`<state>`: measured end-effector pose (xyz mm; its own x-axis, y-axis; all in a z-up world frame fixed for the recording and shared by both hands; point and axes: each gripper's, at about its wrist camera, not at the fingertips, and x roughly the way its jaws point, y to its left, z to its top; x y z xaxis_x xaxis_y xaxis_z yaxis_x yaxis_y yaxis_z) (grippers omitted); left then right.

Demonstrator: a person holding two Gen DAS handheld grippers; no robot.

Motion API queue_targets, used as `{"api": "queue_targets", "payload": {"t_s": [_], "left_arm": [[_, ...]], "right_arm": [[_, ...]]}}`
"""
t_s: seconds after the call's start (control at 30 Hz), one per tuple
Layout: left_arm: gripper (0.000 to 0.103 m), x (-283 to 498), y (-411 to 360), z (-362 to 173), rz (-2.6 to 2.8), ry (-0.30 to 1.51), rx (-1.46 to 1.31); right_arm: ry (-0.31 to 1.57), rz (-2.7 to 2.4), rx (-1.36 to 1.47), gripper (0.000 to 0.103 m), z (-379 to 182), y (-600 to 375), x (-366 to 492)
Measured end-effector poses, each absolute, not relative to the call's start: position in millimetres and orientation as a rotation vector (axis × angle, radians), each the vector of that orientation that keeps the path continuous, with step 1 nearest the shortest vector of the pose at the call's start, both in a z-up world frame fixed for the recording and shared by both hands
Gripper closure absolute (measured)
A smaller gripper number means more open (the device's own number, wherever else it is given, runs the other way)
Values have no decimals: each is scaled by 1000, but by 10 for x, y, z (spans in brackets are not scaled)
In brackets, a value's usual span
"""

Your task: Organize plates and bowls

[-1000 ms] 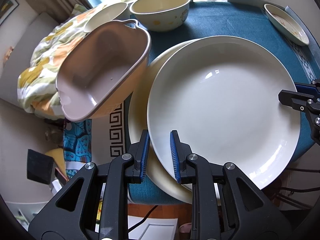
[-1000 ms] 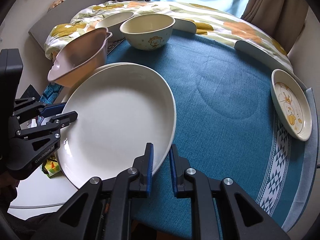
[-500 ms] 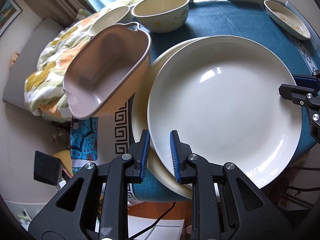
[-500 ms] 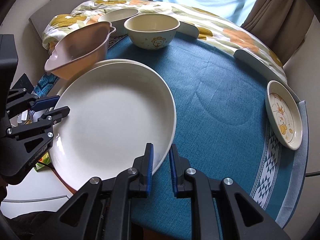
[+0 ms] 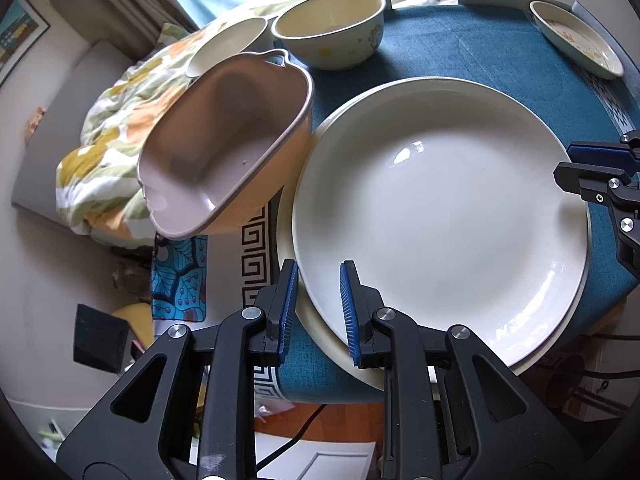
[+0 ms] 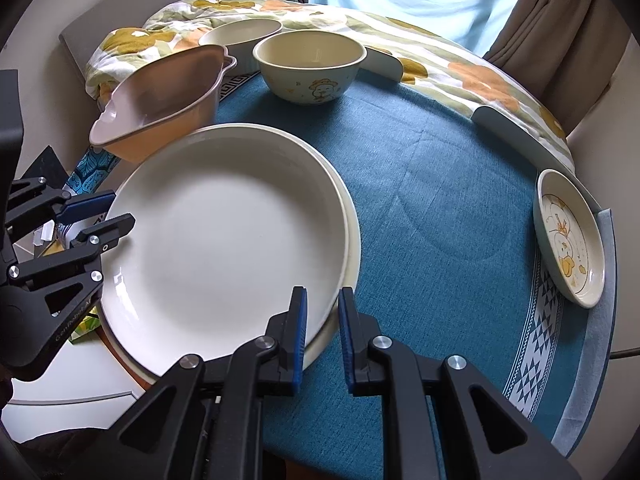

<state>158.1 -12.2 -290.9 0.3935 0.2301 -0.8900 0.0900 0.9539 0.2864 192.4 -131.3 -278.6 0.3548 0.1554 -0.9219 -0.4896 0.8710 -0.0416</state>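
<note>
A large white plate (image 5: 440, 208) lies over a cream plate (image 5: 320, 336) of about the same size on the blue tablecloth. My left gripper (image 5: 320, 280) is shut on the white plate's near-left rim. My right gripper (image 6: 323, 300) is shut on the opposite rim of the white plate (image 6: 224, 248), and the cream plate (image 6: 352, 248) shows as a thin crescent beside it. Each gripper appears in the other's view: the right gripper (image 5: 592, 168) and the left gripper (image 6: 100, 216). I cannot tell whether the white plate rests on the cream one or hangs just above it.
A pink-orange oval dish (image 5: 224, 152) tilts at the table's left edge, close to the plates. Behind stand a cream cartoon bowl (image 6: 310, 66) and a white bowl (image 6: 240, 34). A small duck plate (image 6: 570, 236) sits at the far right edge. A flowered quilt lies beyond the table (image 6: 440, 184).
Both grippers keep their hold on the white plate. It now sits more squarely over the cream plate, whose rim shows less on the left side and more on the right.
</note>
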Motion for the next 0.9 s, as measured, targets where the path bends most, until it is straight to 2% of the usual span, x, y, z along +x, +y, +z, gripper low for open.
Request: {"api": "queue_targets", "payload": {"t_s": [0.17,0.37,0.4,0.43,0.47,0.5,0.53,0.57,0.9], "left_arm": [[84,1612,-48,-2777,49,1174,242],[83,1653,5,-2218,-50,1060,112],[82,1681,5,-2129,-76,1045,82],[70,1704,-5,-2051,-100,1032,57],[34,1725,-19,-1980,-128,1019,36],[14,1743,-47,-1905,-147,996,22],[1,1739,-77,-1823,-169,957,11],[0,1742,-117,-1753,-196,934,6],[0,2318,-961,-1436,-570,954,-29]], "right_arm": [[1143,438,-237,89,-2705,-1405,1948],[1071,401,-85,89,-2344,-1741,1917],[1061,384,-53,89,-2287,-1825,1907],[1053,365,-22,87,-2235,-1912,1894],[1043,342,8,70,-2184,-2005,1878],[1033,320,36,33,-2139,-2102,1854],[1018,301,65,13,-2092,-2199,1832],[1001,283,92,0,-2045,-2296,1793],[931,-2,197,0,-1613,-3214,1482]]}}
